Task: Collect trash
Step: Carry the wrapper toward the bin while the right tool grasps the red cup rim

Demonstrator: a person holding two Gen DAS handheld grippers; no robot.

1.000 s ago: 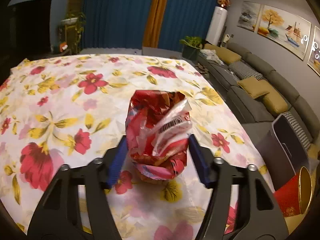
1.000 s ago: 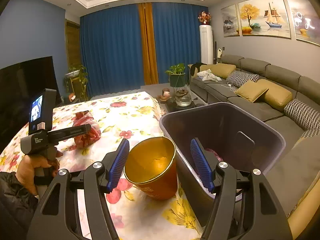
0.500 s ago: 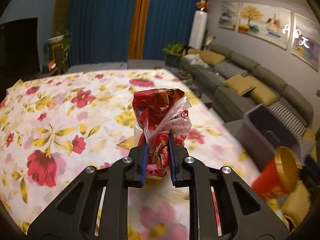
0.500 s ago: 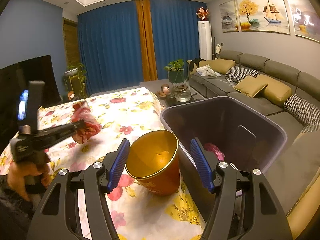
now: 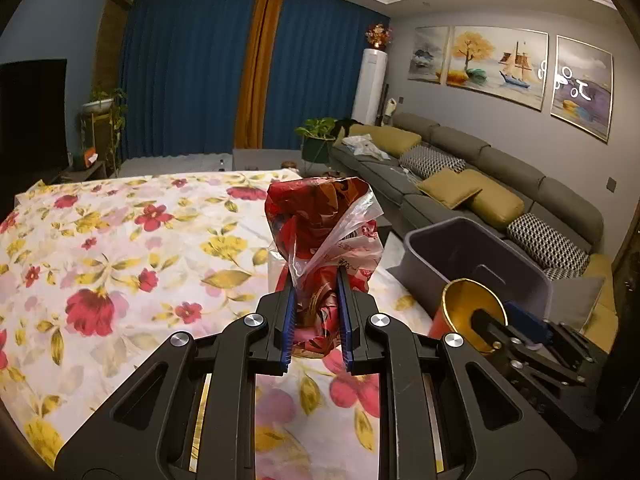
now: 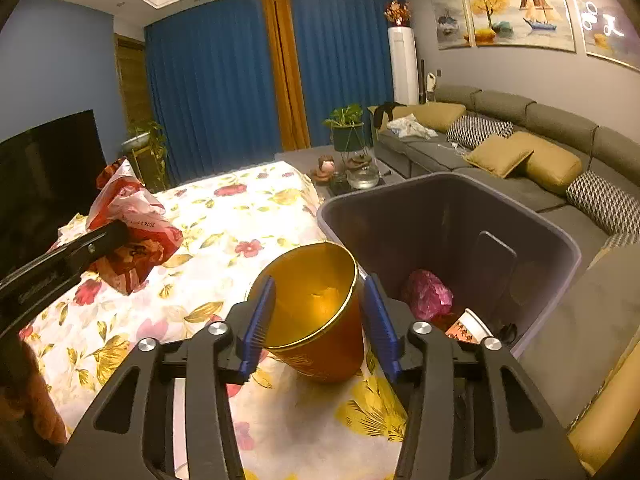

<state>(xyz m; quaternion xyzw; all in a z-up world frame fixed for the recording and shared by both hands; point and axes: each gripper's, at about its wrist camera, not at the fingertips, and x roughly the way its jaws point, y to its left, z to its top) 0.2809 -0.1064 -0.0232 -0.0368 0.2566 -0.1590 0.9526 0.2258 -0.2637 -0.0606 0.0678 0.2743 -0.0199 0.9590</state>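
Note:
My left gripper (image 5: 316, 300) is shut on a crumpled red snack bag (image 5: 320, 232) and holds it above the floral tablecloth (image 5: 120, 248). The bag also shows in the right wrist view (image 6: 132, 232), raised at the left. My right gripper (image 6: 318, 316) has closed on a red paper cup with a gold inside (image 6: 316, 312), tilted at the table's right edge; the cup also shows in the left wrist view (image 5: 468, 312). A grey trash bin (image 6: 460, 216) stands just right of the cup and holds a pink wrapper (image 6: 426, 294) and other scraps.
The bin (image 5: 472, 256) sits between the table and a long grey sofa (image 5: 480, 184) with cushions. A plant stand (image 6: 348, 132) and a glass vase (image 6: 362, 176) stand beyond the table's far end. A dark TV (image 6: 44, 168) is at the left.
My left gripper closed on the snack bag and lifted it off the table toward the right. My right gripper closed in on the cup, which now tilts.

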